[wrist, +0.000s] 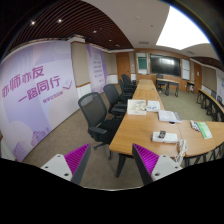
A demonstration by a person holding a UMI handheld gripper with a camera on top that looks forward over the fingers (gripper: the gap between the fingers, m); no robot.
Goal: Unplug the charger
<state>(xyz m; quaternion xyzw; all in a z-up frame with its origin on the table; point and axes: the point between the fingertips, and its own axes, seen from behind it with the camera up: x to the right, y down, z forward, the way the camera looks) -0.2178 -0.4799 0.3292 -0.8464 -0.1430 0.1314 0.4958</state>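
My gripper [111,158] is open and empty, its two purple pads wide apart over the carpet. It hangs in the air short of the near end of a long wooden conference table [135,128]. On that near end, to the right of my right finger [148,158], lies a white cable with small white items [178,147], which may be the charger; I cannot tell for sure. Nothing stands between the fingers.
Black office chairs [97,113] line the table's left side. Papers and boxes [168,117] lie along the tabletop. A pale wall banner with pink lettering [40,95] runs on the left. Grey carpet [75,130] lies open between chairs and wall.
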